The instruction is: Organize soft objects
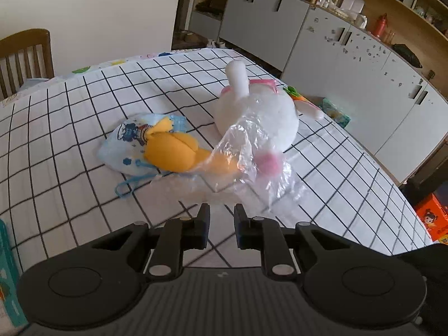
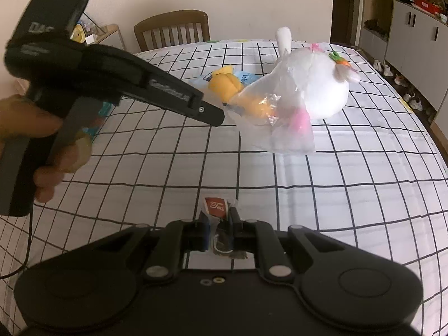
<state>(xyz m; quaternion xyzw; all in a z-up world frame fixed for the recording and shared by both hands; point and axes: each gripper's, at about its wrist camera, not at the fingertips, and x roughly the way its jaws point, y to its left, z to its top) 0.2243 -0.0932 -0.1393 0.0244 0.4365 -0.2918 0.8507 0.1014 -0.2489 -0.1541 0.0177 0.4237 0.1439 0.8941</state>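
A white plush rabbit (image 1: 260, 114) with a pink tail lies on the checked tablecloth (image 1: 70, 140), partly under a clear plastic bag (image 1: 252, 165). A yellow plush toy (image 1: 170, 151) lies beside it on a small blue printed pouch (image 1: 128, 142). My left gripper (image 1: 221, 212) hovers just in front of the bag, jaws slightly apart and empty; it also shows in the right wrist view (image 2: 215, 114). My right gripper (image 2: 218, 218) is shut on a tea bag packet (image 2: 217, 207) above the cloth. The rabbit (image 2: 322, 84), the bag (image 2: 280, 120) and the yellow toy (image 2: 226, 84) lie further back.
A wooden chair (image 1: 25, 56) stands behind the table. White cabinets (image 1: 350, 64) and shelves line the right. A green packet (image 1: 336, 112) lies by the table's right edge, and a teal box (image 1: 8, 280) at the left. An orange box (image 1: 431, 221) sits on the floor.
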